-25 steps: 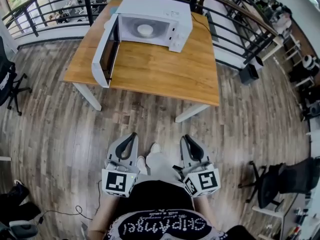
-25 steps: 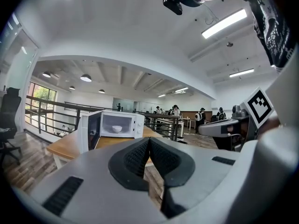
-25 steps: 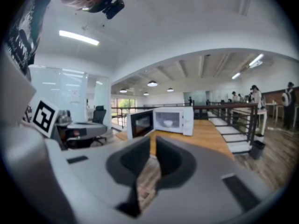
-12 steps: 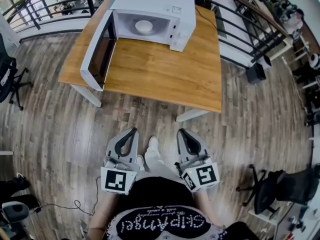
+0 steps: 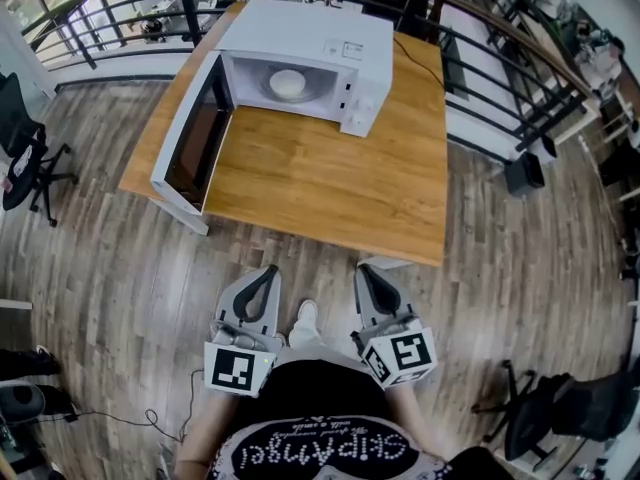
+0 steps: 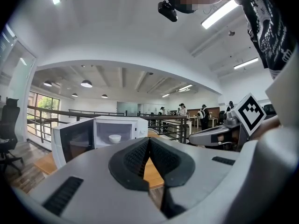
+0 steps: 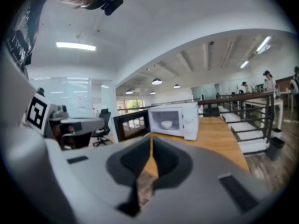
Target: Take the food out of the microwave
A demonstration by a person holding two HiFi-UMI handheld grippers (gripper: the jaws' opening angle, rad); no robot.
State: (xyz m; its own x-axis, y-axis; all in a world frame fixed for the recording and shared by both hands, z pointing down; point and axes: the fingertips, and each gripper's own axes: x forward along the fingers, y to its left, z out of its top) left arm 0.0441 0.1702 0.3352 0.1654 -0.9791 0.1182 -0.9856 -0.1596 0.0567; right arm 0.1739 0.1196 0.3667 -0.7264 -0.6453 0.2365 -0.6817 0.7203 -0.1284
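Observation:
A white microwave (image 5: 310,43) stands at the far side of a wooden table (image 5: 330,178), its door (image 5: 190,138) swung wide open to the left. Inside sits a white bowl (image 5: 288,84), also seen as a small bowl (image 6: 114,137) in the left gripper view and a bowl (image 7: 166,124) in the right gripper view. My left gripper (image 5: 268,272) and right gripper (image 5: 367,271) are held side by side over the wood floor, short of the table's near edge. Both are shut and hold nothing.
A black railing (image 5: 120,8) runs behind and to the right of the table. Office chairs stand at the left (image 5: 25,158) and lower right (image 5: 560,408). A cable (image 5: 130,423) lies on the floor at the lower left. The person's shoe (image 5: 303,318) shows between the grippers.
The table and microwave have drawn closer and larger in the head view. Both grippers stay shut and side by side, carried forward with the person.

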